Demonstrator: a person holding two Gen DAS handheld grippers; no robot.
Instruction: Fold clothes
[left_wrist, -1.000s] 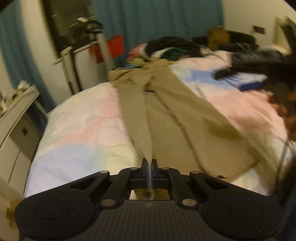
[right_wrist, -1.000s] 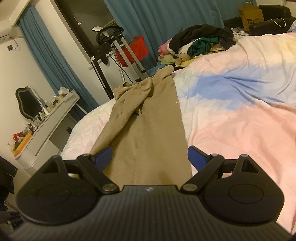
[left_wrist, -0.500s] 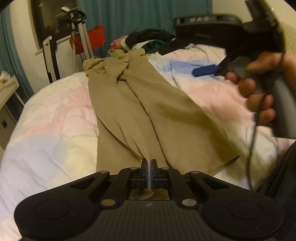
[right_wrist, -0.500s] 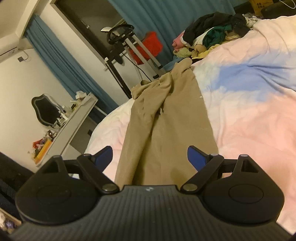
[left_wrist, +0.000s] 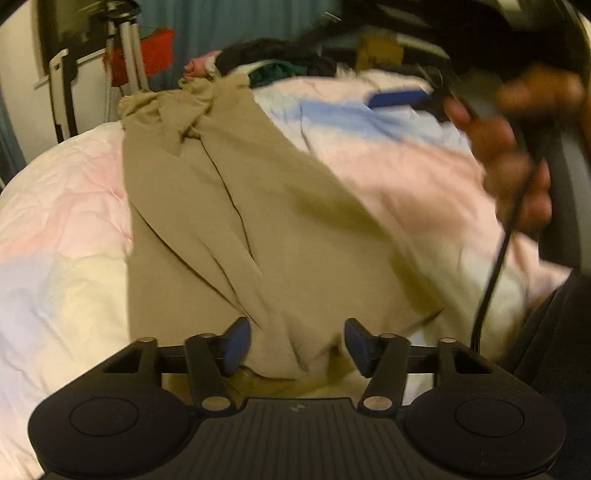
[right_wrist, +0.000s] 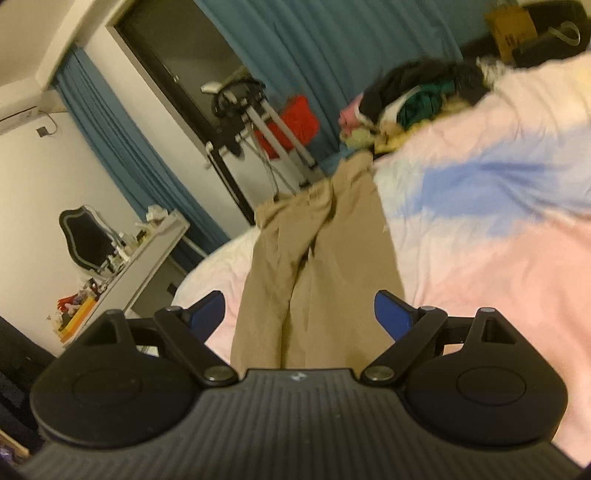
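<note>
Matt tan cloth trousers (left_wrist: 258, 221)

The trousers (left_wrist: 236, 206) lie lengthwise along the bed's (left_wrist: 55, 221) left side; a clothes pile (right_wrist: 417, 96) sits at its far edge.

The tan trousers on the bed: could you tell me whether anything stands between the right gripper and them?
Nothing visible does. The right gripper is open above the tan trousers, which lie flat on the bed; the clothes pile sits beyond them.

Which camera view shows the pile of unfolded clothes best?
The right wrist view: the pile of clothes shows whole beyond the tan trousers. The left wrist view shows it blurred and partly hidden.
</note>
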